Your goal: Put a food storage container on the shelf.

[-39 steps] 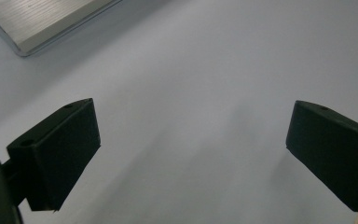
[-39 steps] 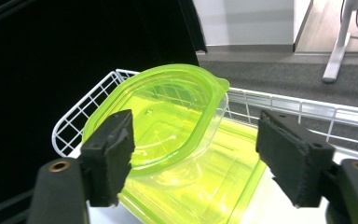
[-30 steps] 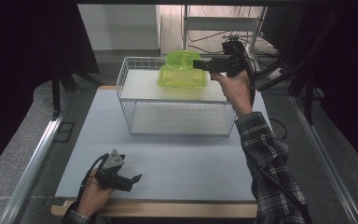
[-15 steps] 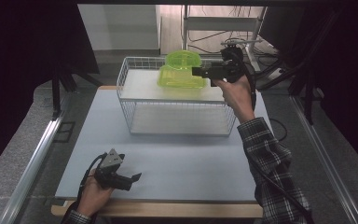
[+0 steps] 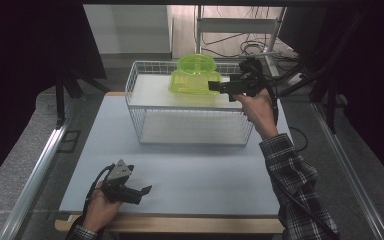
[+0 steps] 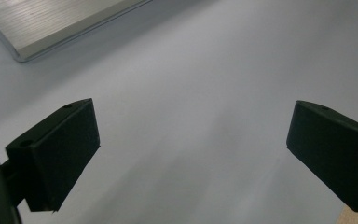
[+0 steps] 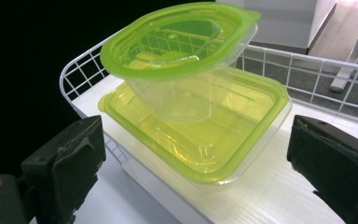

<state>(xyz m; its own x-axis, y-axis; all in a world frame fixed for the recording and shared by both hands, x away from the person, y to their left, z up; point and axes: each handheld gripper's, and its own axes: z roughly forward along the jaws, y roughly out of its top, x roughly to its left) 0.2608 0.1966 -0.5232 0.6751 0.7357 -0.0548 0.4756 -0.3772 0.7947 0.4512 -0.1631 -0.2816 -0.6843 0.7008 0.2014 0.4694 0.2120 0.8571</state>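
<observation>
At upper centre of the high view, the stacked green containers (image 5: 194, 75) are seen on the wire rack (image 5: 145, 95), just left of the right claw (image 5: 213, 86), whose jaws have just been opening, nothing gripped; the left claw (image 5: 147, 189) is held released, far off.

Right sleeve (image 5: 300, 190): plaid, dark with pale checks. Both grippers black, 2 blocky jaws each; left gripper (image 5: 142, 191) had grey 3-cornered plate, black cable.
</observation>
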